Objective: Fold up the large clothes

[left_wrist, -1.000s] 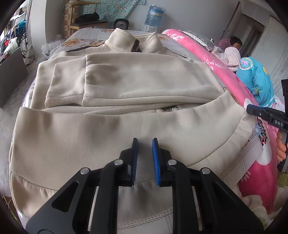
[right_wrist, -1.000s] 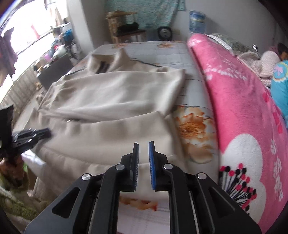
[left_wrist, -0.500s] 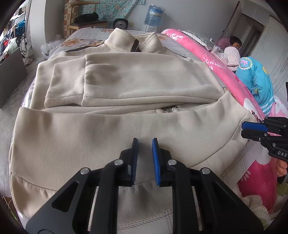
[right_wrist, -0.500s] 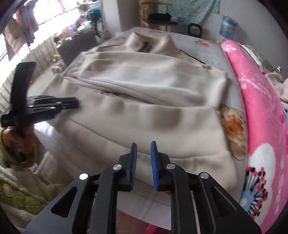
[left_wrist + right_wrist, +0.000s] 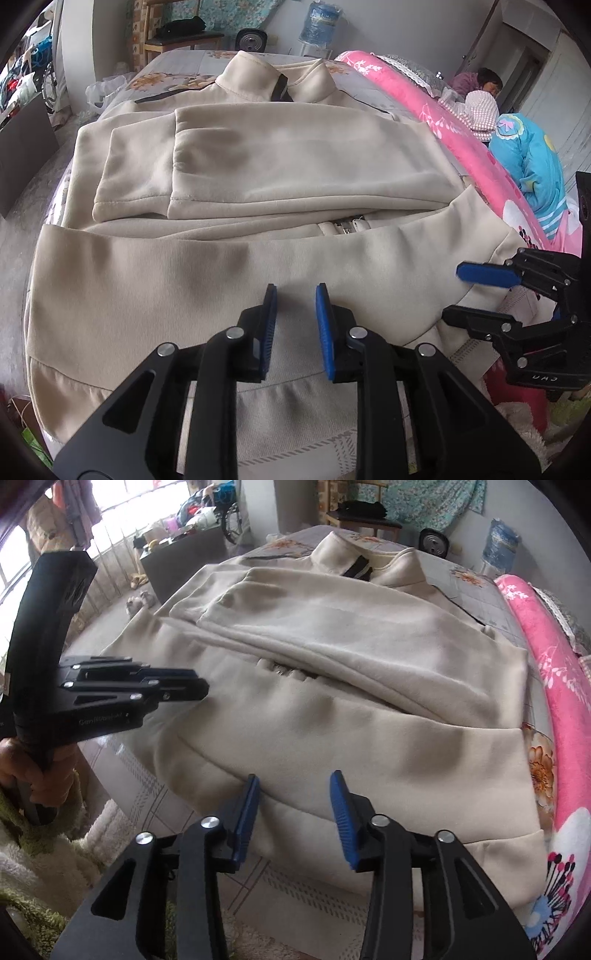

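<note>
Bedroom with a floral-sheet bed (image 5: 177,66); beige jacket (image 5: 258,177) spread across it, sleeves folded in, pink blanket (image 5: 554,686) beside. Left hand-held gripper (image 5: 295,325) and right hand-held gripper (image 5: 295,812) have both just been opening, jaws spread over the jacket's hem, gripping nothing. Only the right view shows the window (image 5: 110,502).

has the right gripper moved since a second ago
Yes. In the left wrist view the right gripper has come in from the right edge over the pink blanket to the beige jacket's hem, its jaws just opening, nothing between them.
</note>
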`<action>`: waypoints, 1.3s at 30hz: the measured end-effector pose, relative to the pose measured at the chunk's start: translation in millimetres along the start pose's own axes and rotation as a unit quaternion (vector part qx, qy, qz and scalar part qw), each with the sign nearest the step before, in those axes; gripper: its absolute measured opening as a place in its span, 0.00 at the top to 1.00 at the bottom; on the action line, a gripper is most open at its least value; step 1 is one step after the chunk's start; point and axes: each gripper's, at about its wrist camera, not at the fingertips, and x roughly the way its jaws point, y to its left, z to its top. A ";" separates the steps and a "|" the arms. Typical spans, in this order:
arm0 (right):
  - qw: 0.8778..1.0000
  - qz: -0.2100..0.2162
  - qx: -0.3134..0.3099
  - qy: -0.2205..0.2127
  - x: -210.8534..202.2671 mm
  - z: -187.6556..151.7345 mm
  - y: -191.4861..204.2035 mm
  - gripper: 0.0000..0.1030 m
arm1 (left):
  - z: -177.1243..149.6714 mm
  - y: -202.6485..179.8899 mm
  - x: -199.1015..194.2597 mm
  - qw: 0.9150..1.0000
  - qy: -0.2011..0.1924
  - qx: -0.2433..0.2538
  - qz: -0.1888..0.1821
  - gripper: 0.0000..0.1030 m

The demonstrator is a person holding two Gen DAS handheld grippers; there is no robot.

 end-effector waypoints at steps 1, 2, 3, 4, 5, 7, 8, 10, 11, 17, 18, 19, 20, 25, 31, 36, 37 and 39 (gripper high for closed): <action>1.000 -0.005 0.014 -0.007 -3.1 1.7 -4.8 0.46 | 1.3 -1.0 -1.0 1.000 0.003 0.000 0.004 0.69; 1.000 -0.011 0.024 -0.011 -6.6 0.2 -10.7 0.43 | 2.5 -2.4 -2.2 1.000 0.005 0.001 0.008 0.65; 0.999 -0.016 0.032 -0.012 -5.7 1.9 -14.8 0.40 | 3.9 -3.8 -3.3 1.000 0.007 0.002 0.014 0.63; 0.999 -0.021 0.039 -0.011 -4.8 2.7 -18.9 0.40 | 5.6 -5.4 -4.5 1.000 0.009 0.004 0.018 0.59; 0.999 -0.027 0.045 -0.010 -3.0 3.3 -22.5 0.39 | 6.8 -6.8 -5.4 1.000 0.011 0.006 0.022 0.54; 0.998 -0.036 0.056 -0.005 3.0 5.0 -27.9 0.37 | 9.2 -9.9 -6.5 0.999 0.014 0.011 0.036 0.49; 0.997 -0.039 0.062 -0.001 6.6 5.6 -30.4 0.37 | 9.9 -11.1 -6.5 0.999 0.016 0.012 0.042 0.46; 0.996 -0.043 0.074 0.006 13.6 5.2 -34.8 0.36 | 11.7 -12.6 -5.4 0.998 0.022 0.014 0.050 0.43; 0.996 -0.047 0.077 0.011 16.6 4.8 -36.3 0.36 | 11.6 -13.8 -4.5 0.998 0.023 0.016 0.057 0.40; 0.994 -0.073 0.073 0.032 35.8 -0.7 -36.8 0.20 | 9.2 -14.8 10.1 0.996 0.046 0.015 0.078 0.30; 0.994 -0.074 0.074 0.033 35.8 -0.5 -36.8 0.19 | 8.9 -16.6 10.7 0.995 0.048 0.019 0.080 0.29; 0.994 -0.073 0.078 0.034 36.2 -0.5 -38.4 0.18 | 8.8 -17.7 11.3 0.995 0.048 0.021 0.083 0.28; 0.993 -0.071 0.082 0.035 36.3 -0.9 -40.3 0.16 | 8.7 -18.4 11.6 0.995 0.048 0.021 0.085 0.28; 0.993 -0.049 0.101 0.038 36.6 -2.3 -46.8 0.06 | 8.9 -18.8 12.3 0.995 0.049 0.020 0.088 0.26; 0.993 -0.036 0.110 0.036 34.9 -2.7 -50.3 0.06 | 10.1 -18.6 13.6 0.994 0.051 0.019 0.091 0.26; 0.990 -0.006 0.136 0.026 31.2 -4.0 -59.2 0.06 | 11.0 -18.3 13.1 0.994 0.052 0.019 0.093 0.25; 0.990 0.001 0.140 0.024 30.5 -4.3 -61.3 0.06 | 11.3 -17.9 12.3 0.994 0.051 0.020 0.094 0.25; 0.989 0.018 0.147 0.029 29.0 -3.2 -65.9 0.06 | 15.4 -13.9 5.5 0.994 0.039 0.025 0.097 0.25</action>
